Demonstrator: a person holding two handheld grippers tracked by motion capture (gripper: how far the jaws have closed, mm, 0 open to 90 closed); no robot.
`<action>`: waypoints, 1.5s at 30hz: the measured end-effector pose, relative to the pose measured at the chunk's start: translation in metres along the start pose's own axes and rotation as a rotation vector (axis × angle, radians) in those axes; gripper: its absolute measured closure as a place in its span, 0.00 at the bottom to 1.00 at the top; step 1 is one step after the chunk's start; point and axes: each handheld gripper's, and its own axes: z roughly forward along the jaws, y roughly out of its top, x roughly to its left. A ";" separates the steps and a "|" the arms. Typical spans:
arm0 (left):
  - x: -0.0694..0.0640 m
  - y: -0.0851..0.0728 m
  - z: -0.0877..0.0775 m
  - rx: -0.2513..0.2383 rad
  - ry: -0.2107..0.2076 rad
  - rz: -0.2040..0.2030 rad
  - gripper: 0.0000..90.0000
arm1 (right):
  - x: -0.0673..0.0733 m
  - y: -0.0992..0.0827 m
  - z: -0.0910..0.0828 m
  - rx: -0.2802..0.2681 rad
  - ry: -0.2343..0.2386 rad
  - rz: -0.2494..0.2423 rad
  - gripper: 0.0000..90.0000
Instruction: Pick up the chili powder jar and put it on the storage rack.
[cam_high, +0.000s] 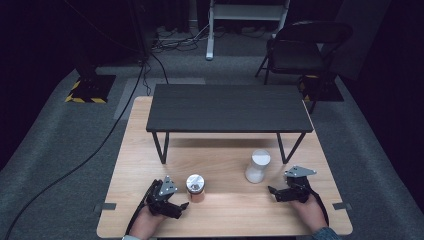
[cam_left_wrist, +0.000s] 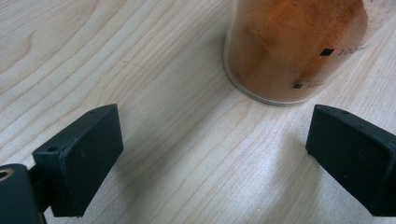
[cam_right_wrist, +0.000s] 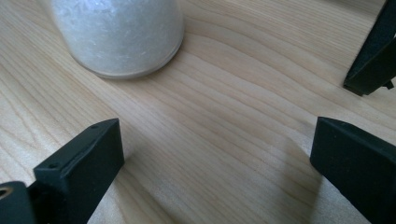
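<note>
Grippers are resting low on the wooden table, both spread wide and holding nothing. Left gripper is facing the orange jar just beside it; right gripper is facing the white jar nearby. Judged: approach step; next, closing in around a jar.

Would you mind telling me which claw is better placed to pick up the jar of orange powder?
Left. The left claw sits open right beside the orange-powder jar, while the right claw is farther off, nearer the white jar.
</note>
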 end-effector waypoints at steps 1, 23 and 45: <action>0.000 0.000 0.000 0.000 0.000 0.000 0.04 | 0.000 0.000 0.000 0.000 0.000 0.000 0.03; -0.002 0.000 0.000 0.005 0.013 -0.016 0.03 | 0.000 0.001 0.001 0.001 0.000 0.000 0.03; 0.000 -0.060 -0.025 -0.515 -0.007 -0.009 0.02 | 0.000 0.001 0.001 0.001 -0.001 0.000 0.03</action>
